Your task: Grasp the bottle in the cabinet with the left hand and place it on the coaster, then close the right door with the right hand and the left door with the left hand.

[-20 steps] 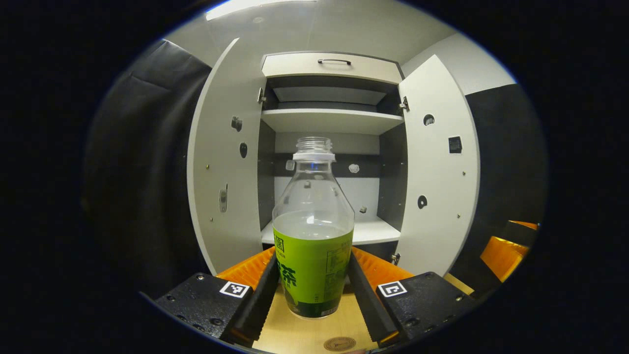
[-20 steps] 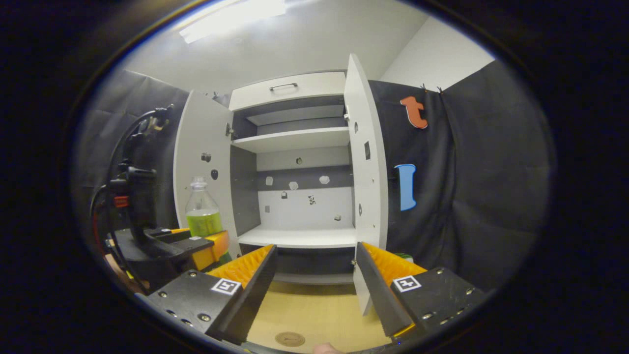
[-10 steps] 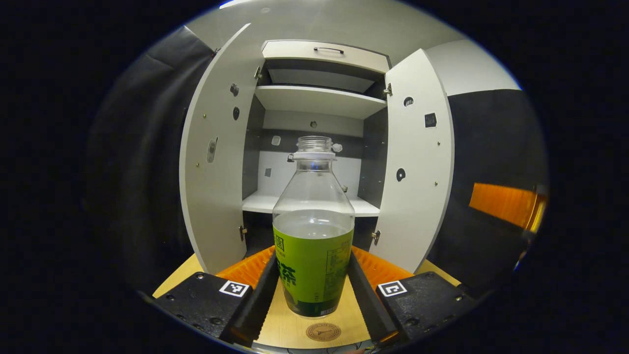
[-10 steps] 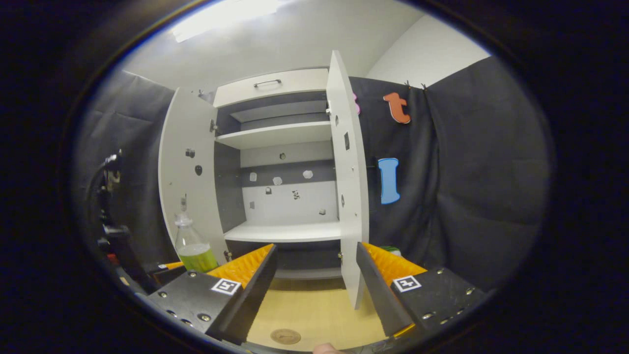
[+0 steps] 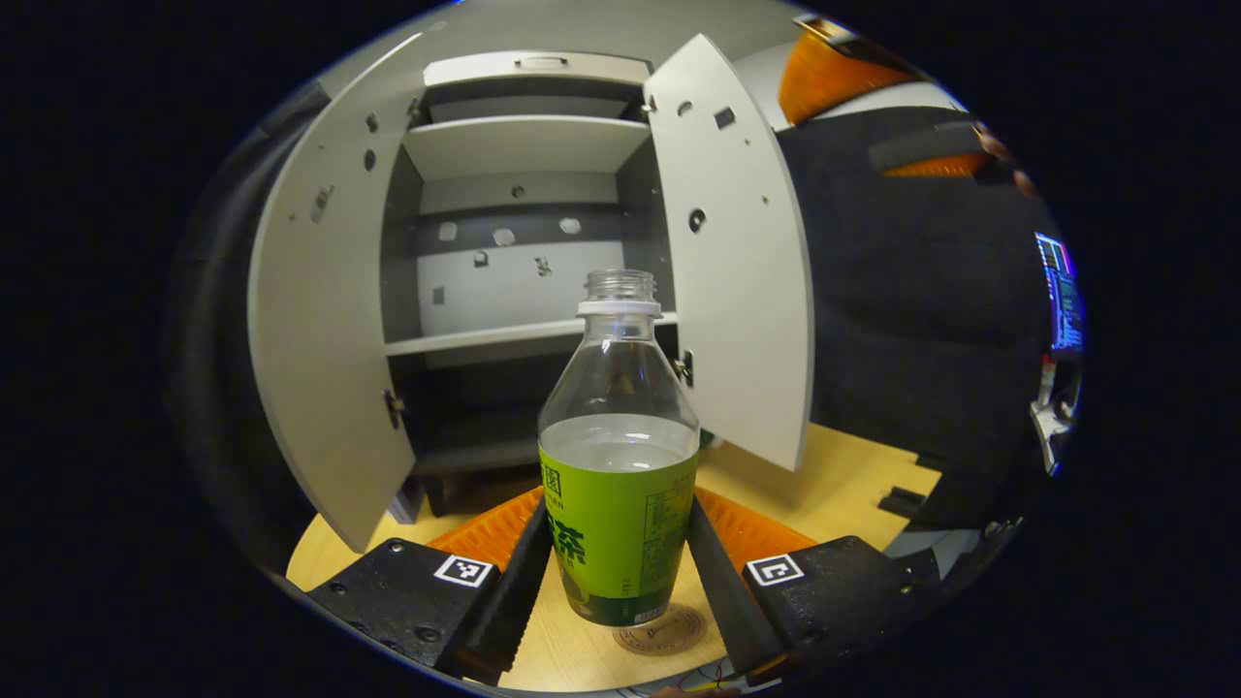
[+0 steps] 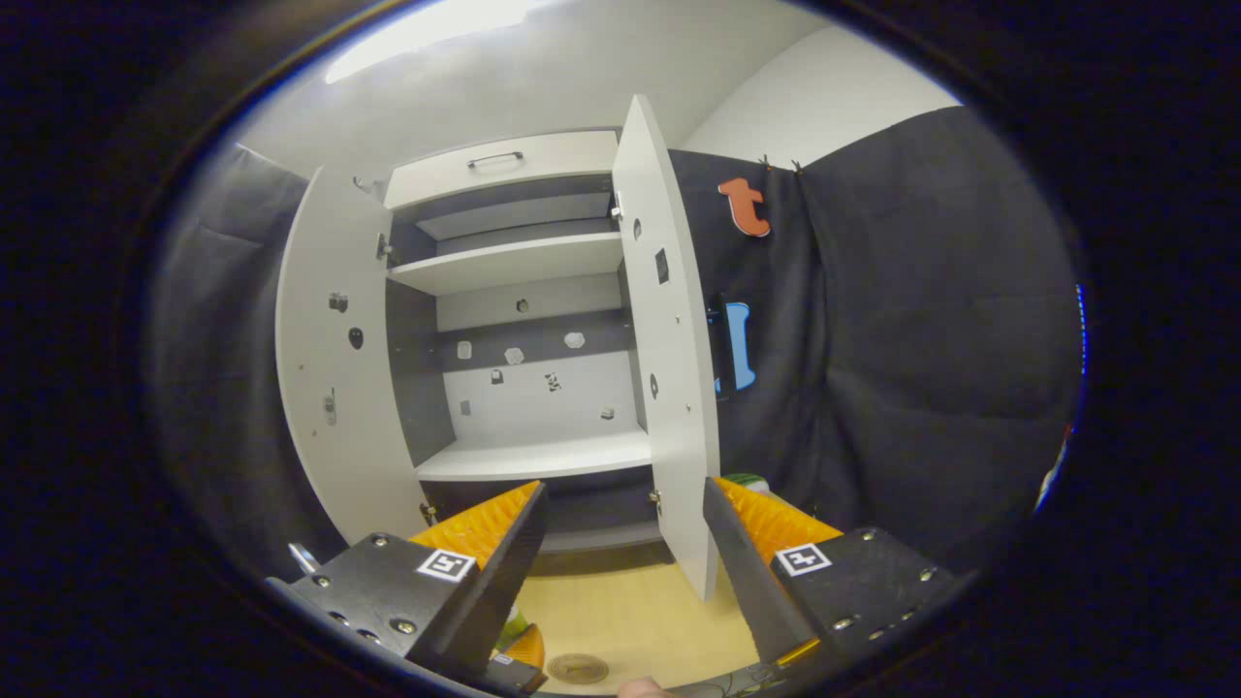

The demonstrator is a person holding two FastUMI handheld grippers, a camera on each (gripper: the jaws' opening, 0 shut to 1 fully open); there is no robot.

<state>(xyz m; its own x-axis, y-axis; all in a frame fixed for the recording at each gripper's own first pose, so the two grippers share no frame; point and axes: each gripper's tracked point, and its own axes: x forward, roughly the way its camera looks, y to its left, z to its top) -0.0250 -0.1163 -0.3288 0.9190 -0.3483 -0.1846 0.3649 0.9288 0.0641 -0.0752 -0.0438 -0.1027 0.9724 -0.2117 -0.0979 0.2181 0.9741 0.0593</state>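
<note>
A ceiling light (image 6: 427, 29) is glaring white at the top of the right gripper view, washing out there. The cabinet (image 5: 524, 145) interior is sitting evenly lit, its lower recess falling into shadow. Fisheye bending is curving the doors near the edges (strongly in the left gripper view). The centres are staying sharp; the edges are dimming.

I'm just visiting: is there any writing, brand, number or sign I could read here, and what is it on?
Green label on the clear plastic bottle: big dark characters, partly hidden by the left gripper; fine print too small to read.
Round brown coaster: stamped mark, too small to read.
Black-and-white squares on that gripper: patterns, not words.
Glowing screen: blurred.
Nothing can be quoted.
</note>
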